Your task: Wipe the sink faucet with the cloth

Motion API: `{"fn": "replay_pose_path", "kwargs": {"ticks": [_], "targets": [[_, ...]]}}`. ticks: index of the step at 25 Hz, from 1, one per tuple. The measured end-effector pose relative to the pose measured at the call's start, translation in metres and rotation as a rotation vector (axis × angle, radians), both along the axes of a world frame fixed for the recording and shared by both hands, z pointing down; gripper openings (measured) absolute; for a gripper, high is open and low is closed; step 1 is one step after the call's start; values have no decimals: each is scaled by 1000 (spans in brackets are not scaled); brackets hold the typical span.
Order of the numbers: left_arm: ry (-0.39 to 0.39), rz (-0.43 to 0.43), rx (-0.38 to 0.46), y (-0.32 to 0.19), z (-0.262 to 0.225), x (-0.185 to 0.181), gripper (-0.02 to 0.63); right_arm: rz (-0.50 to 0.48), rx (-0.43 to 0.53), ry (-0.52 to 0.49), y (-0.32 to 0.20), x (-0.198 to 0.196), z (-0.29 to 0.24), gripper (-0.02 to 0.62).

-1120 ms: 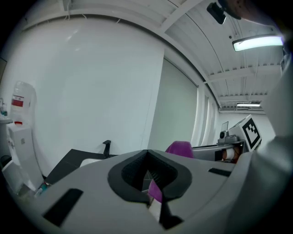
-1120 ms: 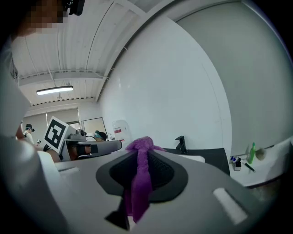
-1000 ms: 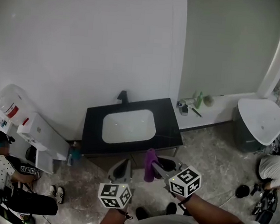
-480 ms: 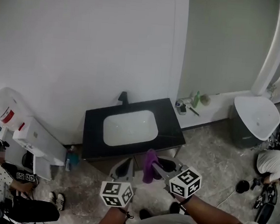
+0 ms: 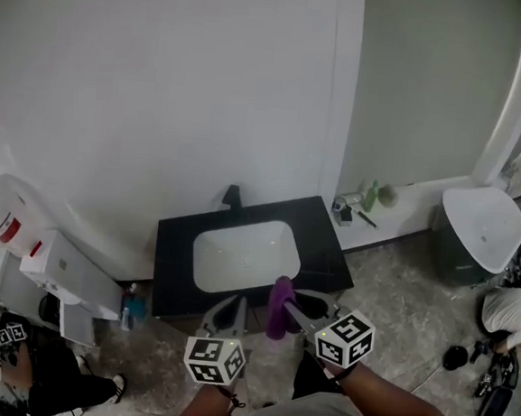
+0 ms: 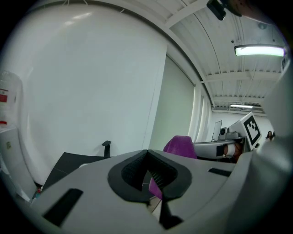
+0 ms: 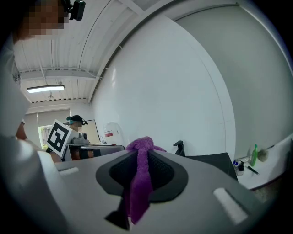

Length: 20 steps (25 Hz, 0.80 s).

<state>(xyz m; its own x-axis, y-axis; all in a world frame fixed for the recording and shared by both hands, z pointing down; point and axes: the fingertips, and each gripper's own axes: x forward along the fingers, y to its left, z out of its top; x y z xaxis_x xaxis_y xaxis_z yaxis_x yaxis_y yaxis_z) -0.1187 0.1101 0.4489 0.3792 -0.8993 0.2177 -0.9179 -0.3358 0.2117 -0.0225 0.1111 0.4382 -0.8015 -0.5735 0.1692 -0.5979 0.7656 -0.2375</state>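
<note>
A black faucet (image 5: 232,196) stands at the back edge of a black vanity top (image 5: 324,253) that holds a white sink basin (image 5: 245,256). My right gripper (image 5: 286,306) is shut on a purple cloth (image 5: 279,307), which hangs down from its jaws (image 7: 140,183) in front of the vanity's near edge. My left gripper (image 5: 230,313) is shut with nothing in it, just left of the cloth (image 6: 179,147). The faucet (image 6: 106,148) shows far ahead in the left gripper view and the faucet (image 7: 179,148) also in the right gripper view.
A white ledge right of the vanity carries a green bottle (image 5: 371,192) and small items. A grey-and-white pedestal basin (image 5: 481,231) stands at the far right. A water dispenser (image 5: 51,266) stands left. People sit on the floor at left (image 5: 11,362) and right (image 5: 509,315).
I have come nearer to the vanity: the grippers and cloth now reach its front edge. Both grippers keep their hold and spacing.
</note>
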Motion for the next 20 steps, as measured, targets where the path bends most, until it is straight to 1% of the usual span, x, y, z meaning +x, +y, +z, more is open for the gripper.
{"fn": "replay_pose_path", "kwargs": {"ticks": [3, 5, 9, 12, 16, 20], "targets": [[-13, -30, -5, -52, 7, -4, 6, -34, 4, -5, -60, -3, 3, 64], [-6, -63, -16, -92, 11, -5, 6, -62, 1, -6, -105, -4, 6, 64], [-3, -94, -31, -179, 10, 12, 6, -127, -25, -1, -192, -5, 13, 64], [-10, -130, -46, -232, 14, 12, 6, -178, -53, 10, -244, -11, 23, 64], [5, -182, -91, -285, 31, -1, 6, -219, -100, 35, -310, -22, 44, 64], [12, -178, -139, -312, 57, -10, 6, -241, -149, 59, -352, -46, 73, 64]]}}
